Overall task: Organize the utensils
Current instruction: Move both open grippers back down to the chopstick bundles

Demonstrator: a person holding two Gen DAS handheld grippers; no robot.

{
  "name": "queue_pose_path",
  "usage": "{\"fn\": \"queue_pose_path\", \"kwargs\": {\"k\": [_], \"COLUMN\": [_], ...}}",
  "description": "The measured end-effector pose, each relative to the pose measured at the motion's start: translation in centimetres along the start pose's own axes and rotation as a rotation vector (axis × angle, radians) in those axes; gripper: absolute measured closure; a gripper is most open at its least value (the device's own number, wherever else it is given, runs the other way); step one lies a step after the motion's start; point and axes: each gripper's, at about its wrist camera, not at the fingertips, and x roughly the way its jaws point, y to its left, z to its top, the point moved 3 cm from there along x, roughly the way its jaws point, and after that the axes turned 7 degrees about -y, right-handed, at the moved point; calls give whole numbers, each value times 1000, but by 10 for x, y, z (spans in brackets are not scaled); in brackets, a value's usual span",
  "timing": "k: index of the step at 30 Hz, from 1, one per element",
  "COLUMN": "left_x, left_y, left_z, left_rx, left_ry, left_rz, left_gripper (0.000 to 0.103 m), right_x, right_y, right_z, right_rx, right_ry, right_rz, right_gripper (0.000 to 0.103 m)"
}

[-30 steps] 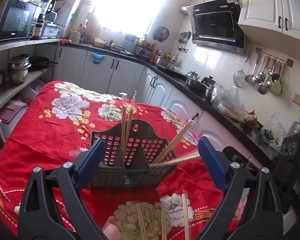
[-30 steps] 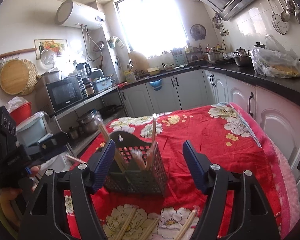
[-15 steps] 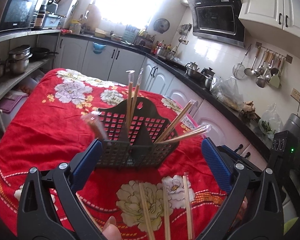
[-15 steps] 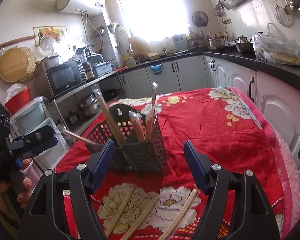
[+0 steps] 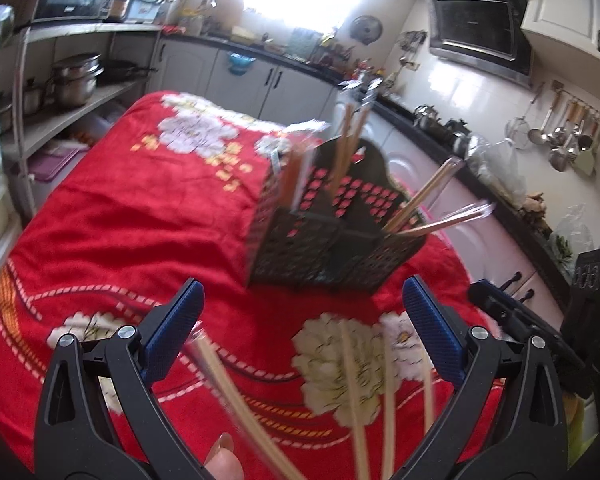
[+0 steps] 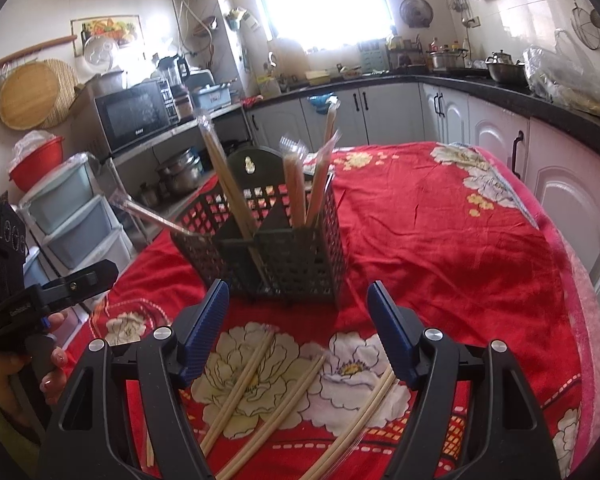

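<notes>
A dark perforated utensil basket [image 5: 332,240] [image 6: 284,252] stands on the red floral tablecloth [image 5: 140,208] and holds several plastic-wrapped chopstick pairs [image 6: 296,192]; one pair leans far out over its side [image 6: 152,216]. More wrapped chopstick pairs lie loose on the cloth [image 6: 244,380] [image 5: 356,392], just in front of both grippers. My left gripper [image 5: 304,320] hangs open a little short of the basket, nothing between its blue pads. My right gripper [image 6: 298,320] is open too, over the loose pairs. Each gripper shows at the edge of the other's view [image 6: 60,284] [image 5: 516,312].
The table's right edge [image 6: 572,280] runs close to white cabinets under a dark counter [image 6: 500,92]. On the other side are a shelf with pots [image 5: 72,80], a microwave [image 6: 132,116] and plastic drawers [image 6: 72,216]. A hand [image 6: 54,372] holds the left gripper's handle.
Both grippers have sunk toward the cloth and tipped downward. The basket sits higher in both views and more of the loose chopsticks shows. Both jaws stay equally wide.
</notes>
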Motion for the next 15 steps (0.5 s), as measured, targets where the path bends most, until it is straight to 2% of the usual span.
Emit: {"fn": "queue_pose_path", "kwargs": {"k": [15], "left_x": [14], "left_y": [44], "left_z": [-42], "left_rx": [-72], "left_ry": [122], "left_rz": [73], "left_gripper": [11], "right_x": [25], "right_y": [18], "right_z": [-31], "right_rx": [-23], "right_ry": [140], "right_rz": [28], "right_gripper": [34]}}
